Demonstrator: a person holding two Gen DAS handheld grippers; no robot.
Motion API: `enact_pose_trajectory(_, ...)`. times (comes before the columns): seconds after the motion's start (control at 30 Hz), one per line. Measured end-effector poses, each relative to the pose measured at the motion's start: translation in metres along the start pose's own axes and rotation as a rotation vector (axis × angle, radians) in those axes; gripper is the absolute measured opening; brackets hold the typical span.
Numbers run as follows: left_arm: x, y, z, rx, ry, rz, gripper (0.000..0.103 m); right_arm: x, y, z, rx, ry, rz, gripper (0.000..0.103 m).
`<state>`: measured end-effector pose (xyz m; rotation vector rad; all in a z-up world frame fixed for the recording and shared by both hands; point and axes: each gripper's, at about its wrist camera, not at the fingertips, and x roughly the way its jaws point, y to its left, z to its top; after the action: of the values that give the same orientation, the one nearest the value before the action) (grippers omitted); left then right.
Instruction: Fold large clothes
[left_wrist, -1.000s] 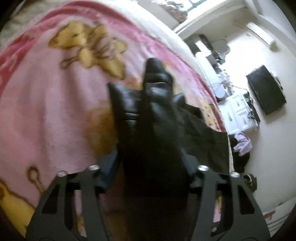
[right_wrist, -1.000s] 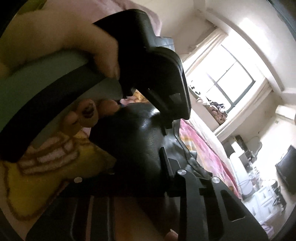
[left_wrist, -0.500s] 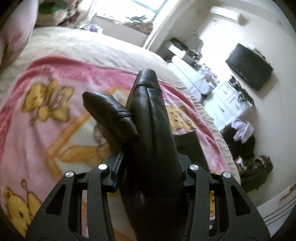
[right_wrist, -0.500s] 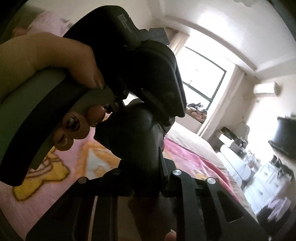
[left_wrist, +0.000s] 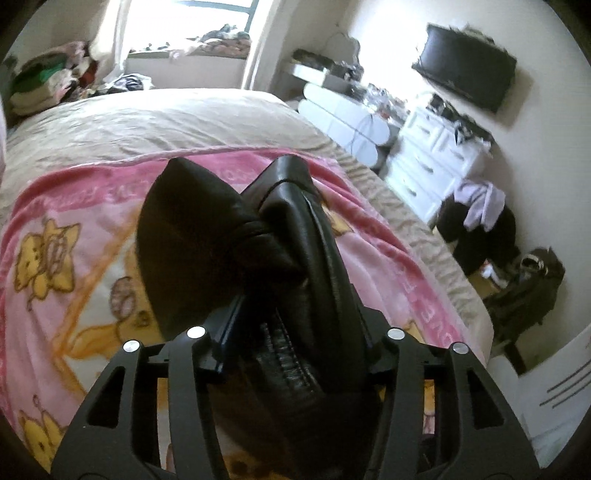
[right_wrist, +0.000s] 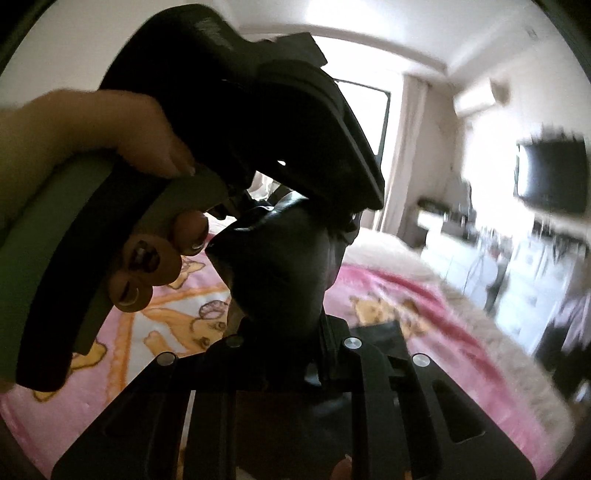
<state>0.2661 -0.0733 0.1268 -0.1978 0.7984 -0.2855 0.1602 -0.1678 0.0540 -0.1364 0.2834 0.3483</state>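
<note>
A black leather garment (left_wrist: 192, 236) hangs bunched above the pink bear-print blanket (left_wrist: 74, 258) on the bed. My left gripper (left_wrist: 295, 332) has a thick fold of it between its fingers, with a zipper edge showing; its jaws are opening. In the right wrist view my right gripper (right_wrist: 284, 325) is shut on another bunch of the black leather garment (right_wrist: 273, 266). Close in front of it a hand (right_wrist: 92, 129) holds the left gripper's dark body (right_wrist: 277, 110) by its green handle (right_wrist: 55, 258). The two grippers are close together, both lifted off the blanket (right_wrist: 388, 295).
A beige cover (left_wrist: 166, 122) lies over the far part of the bed. To the right stand a white dresser (left_wrist: 424, 158), a wall television (left_wrist: 465, 77) and a chair draped with clothes (left_wrist: 480, 214). Piled clothes (left_wrist: 48, 81) sit by the window at the back left.
Both grippers have risen with the black garment, lifting it off the blanket. The views have swung from the blanket up towards the room, and the wrists have rolled.
</note>
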Motion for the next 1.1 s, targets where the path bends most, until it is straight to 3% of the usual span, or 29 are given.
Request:
enact_pose_trajectory(0.23, 0.05, -0.034, 0.003, 0.005, 0.09, -0.025, 0.053, 0.01, -0.069, -0.025, 0.367, 0.108, 0.119, 0.017)
enact_pose_trajectory(0.4, 0.066, -0.034, 0.004, -0.084, 0.115, -0.118, 0.055, 0.018, -0.099, -0.05, 0.586, 0.204, 0.161, 0.017)
enact_pose_trajectory(0.5, 0.06, -0.027, 0.0, -0.071, 0.092, -0.086, 0.06, 0.024, -0.118, -0.074, 0.743, 0.272, 0.185, 0.017)
enact_pose_trajectory(0.63, 0.055, 0.008, -0.021, -0.104, 0.072, 0.01, 0.062, 0.035, -0.143, -0.1, 0.927, 0.34, 0.247, 0.019)
enact_pose_trajectory(0.73, 0.06, 0.036, -0.048, -0.125, 0.088, 0.088, 0.064, 0.035, -0.141, -0.105, 0.92, 0.387, 0.24, 0.03)
enact_pose_trajectory(0.8, 0.071, 0.048, -0.066, -0.131, 0.133, 0.107, 0.064, 0.032, -0.137, -0.103, 0.902, 0.423, 0.23, 0.06)
enact_pose_trajectory(0.87, 0.078, 0.053, -0.081, -0.127, 0.14, 0.131, 0.064, 0.031, -0.14, -0.099, 0.909, 0.438, 0.258, 0.067)
enact_pose_trajectory(1.0, 0.076, 0.057, -0.085, -0.128, 0.12, 0.135, 0.064, 0.033, -0.155, -0.069, 0.896, 0.421, 0.292, 0.09)
enact_pose_trajectory(1.1, 0.076, 0.055, -0.085, -0.115, 0.117, 0.142, 0.064, 0.056, -0.168, -0.043, 0.8, 0.464, 0.215, 0.09)
